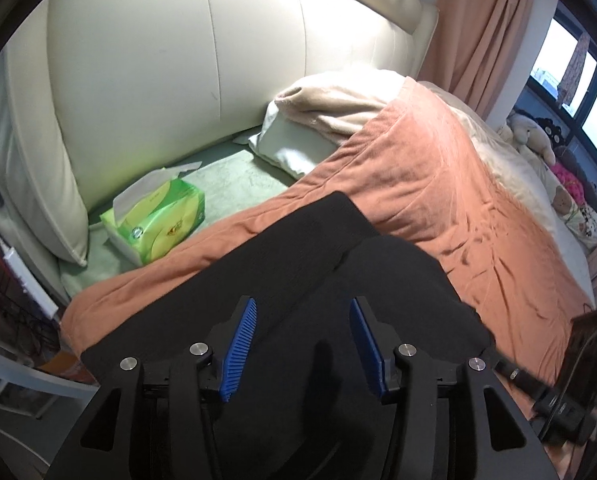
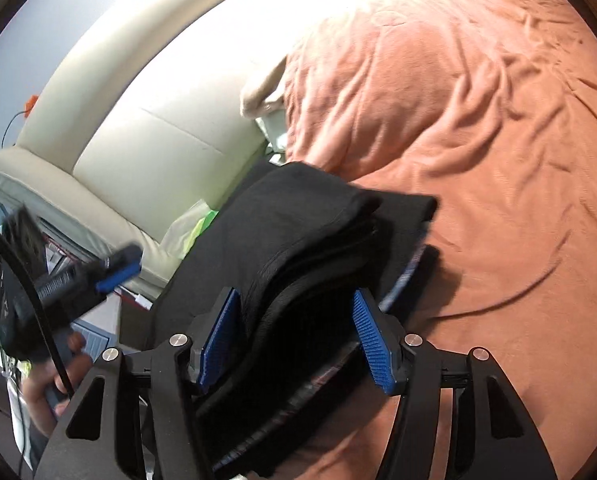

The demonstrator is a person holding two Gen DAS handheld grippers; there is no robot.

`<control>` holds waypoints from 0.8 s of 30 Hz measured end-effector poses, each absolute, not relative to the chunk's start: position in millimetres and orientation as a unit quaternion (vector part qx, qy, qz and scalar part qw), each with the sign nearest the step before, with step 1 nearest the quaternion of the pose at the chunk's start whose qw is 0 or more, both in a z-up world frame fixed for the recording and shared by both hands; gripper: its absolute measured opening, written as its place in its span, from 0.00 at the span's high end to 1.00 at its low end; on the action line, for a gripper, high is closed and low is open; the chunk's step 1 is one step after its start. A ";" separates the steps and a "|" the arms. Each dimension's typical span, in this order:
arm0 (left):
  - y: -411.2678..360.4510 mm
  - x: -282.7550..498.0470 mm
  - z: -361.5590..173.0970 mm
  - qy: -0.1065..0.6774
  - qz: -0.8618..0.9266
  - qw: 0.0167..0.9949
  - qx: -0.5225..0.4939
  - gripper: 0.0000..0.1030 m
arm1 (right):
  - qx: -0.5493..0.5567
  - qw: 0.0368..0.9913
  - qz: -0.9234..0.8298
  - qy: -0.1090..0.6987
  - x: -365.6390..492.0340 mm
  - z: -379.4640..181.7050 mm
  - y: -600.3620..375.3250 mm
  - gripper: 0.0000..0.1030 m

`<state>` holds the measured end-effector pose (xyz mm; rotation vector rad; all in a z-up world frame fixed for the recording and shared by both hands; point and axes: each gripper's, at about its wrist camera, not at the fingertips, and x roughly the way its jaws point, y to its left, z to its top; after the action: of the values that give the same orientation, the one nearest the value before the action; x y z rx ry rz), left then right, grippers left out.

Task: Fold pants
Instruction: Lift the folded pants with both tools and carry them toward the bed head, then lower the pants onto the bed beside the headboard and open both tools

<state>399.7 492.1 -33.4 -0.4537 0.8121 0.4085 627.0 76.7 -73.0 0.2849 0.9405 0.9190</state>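
The black pants (image 1: 298, 248) lie folded on an orange blanket (image 1: 438, 200) near the bed's edge. My left gripper (image 1: 303, 304) hovers over their near part, blue pads apart and pressing on nothing. In the right wrist view the pants (image 2: 298, 216) show as a thick stack of folded layers. My right gripper (image 2: 294, 294) straddles that stack's near end. Its jaws stand wide, with a gap between the right pad and the cloth. The left gripper (image 2: 118, 268) appears blurred at the left of this view, held by a hand (image 2: 58, 372).
A green tissue pack (image 1: 158, 220) sits on the pale sheet by the cream padded headboard (image 1: 178, 60). A pillow under a beige throw (image 1: 318, 120) lies beyond the pants. Plush toys (image 1: 538, 136) line the bed's far side below a window. The bed's edge runs along the left.
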 end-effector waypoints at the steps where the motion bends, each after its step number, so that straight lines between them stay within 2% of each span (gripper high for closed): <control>1: 489.2 392.5 -35.7 0.390 0.195 0.874 -0.213 0.50 | 0.127 0.788 0.422 0.429 624.6 -70.2 72.2 0.45; 8: 456.3 373.0 -34.5 0.373 0.170 0.889 -0.203 0.50 | 0.095 0.822 0.426 0.365 603.8 -34.2 60.2 0.47; 10: 447.3 368.2 -31.9 0.357 0.168 0.897 -0.200 0.54 | 0.094 0.820 0.444 0.349 594.3 -26.4 58.1 0.58; 11: 444.7 367.2 -31.7 0.352 0.164 0.900 -0.200 0.57 | 0.091 0.819 0.452 0.341 588.1 -22.4 60.9 0.61; 13: 439.6 367.9 -32.9 0.349 0.152 0.901 -0.206 0.70 | 0.064 0.828 0.456 0.320 573.2 -15.1 73.2 0.78; 15: 437.0 370.1 -37.3 0.353 0.149 0.897 -0.220 0.77 | 0.045 0.824 0.465 0.319 567.3 -14.6 79.0 0.84; 16: 436.6 371.2 -40.1 0.354 0.147 0.894 -0.231 0.81 | 0.042 0.823 0.466 0.322 566.3 -14.4 85.1 0.85; 20: 440.8 374.6 -60.8 0.370 0.134 0.874 -0.287 0.83 | 0.032 0.822 0.459 0.336 573.7 -27.7 103.4 0.85; 21: 442.5 373.5 -67.3 0.376 0.141 0.867 -0.296 0.88 | 0.027 0.821 0.451 0.350 581.9 -36.7 106.7 0.85; 24: 442.4 367.7 -78.0 0.384 0.142 0.859 -0.308 0.88 | 0.000 0.820 0.434 0.373 591.8 -51.2 109.3 0.86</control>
<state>367.7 442.4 -78.0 -0.6473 0.8060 0.2986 591.8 109.3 -51.2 -0.0001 0.7932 0.9240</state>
